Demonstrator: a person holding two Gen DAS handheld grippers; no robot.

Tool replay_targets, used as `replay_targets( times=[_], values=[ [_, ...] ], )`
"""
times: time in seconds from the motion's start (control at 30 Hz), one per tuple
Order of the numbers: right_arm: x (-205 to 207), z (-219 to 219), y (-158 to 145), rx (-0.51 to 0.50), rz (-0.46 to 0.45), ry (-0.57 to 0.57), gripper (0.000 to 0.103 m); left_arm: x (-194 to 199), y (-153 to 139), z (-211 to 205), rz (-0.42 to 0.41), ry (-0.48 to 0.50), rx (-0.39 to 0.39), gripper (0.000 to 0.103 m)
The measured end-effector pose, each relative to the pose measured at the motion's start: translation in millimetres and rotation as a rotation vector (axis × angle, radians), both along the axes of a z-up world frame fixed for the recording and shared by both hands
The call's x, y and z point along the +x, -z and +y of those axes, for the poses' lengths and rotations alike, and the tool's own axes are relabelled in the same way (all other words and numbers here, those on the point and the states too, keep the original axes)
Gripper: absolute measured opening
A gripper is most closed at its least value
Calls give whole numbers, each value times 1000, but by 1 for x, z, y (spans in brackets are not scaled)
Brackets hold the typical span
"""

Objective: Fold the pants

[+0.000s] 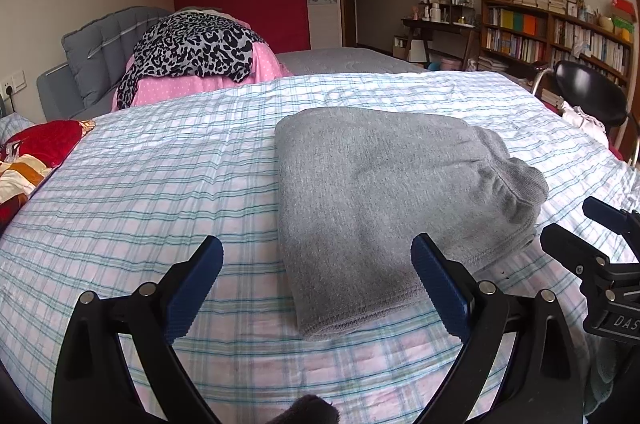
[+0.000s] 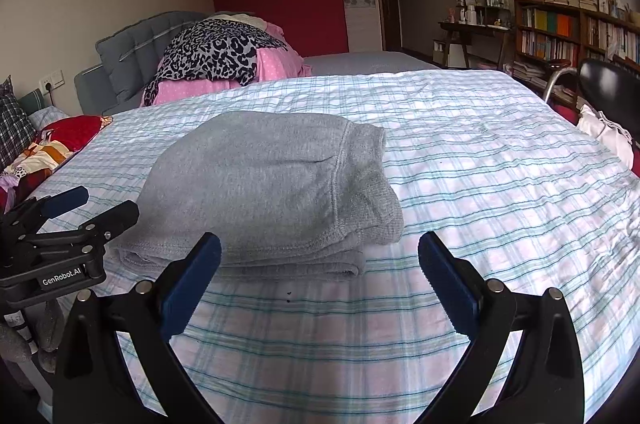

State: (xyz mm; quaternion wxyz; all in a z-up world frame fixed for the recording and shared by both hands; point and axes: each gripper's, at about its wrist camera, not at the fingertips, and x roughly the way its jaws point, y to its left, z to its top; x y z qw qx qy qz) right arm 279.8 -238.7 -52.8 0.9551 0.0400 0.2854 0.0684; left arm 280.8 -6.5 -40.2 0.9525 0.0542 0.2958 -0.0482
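Observation:
Grey pants (image 1: 384,191) lie folded in a compact stack on the plaid bed sheet (image 1: 160,183), waistband to the right. They also show in the right wrist view (image 2: 272,183). My left gripper (image 1: 316,256) is open and empty, just in front of the stack's near left edge. My right gripper (image 2: 320,252) is open and empty, just in front of the stack's near right corner. Each gripper shows at the other view's edge: the right one (image 1: 576,228), the left one (image 2: 96,207). Neither touches the pants.
A pile of leopard-print and pink bedding (image 1: 196,55) lies at the bed's far left by a grey headboard (image 1: 100,51). Red patterned cloth (image 1: 36,151) lies at the left edge. A black chair (image 1: 588,95) and bookshelves (image 1: 556,35) stand to the right.

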Motion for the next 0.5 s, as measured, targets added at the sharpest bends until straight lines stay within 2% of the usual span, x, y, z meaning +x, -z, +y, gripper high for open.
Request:
replay_targets(
  times=[0.1, 0.5],
  values=[
    [-2, 6, -1, -25, -12, -9, 100, 0, 1, -3, 0, 4, 17, 98],
    [-4, 9, -3, -50, -32, -23, 100, -1, 2, -3, -3, 9, 24, 98]
  ],
)
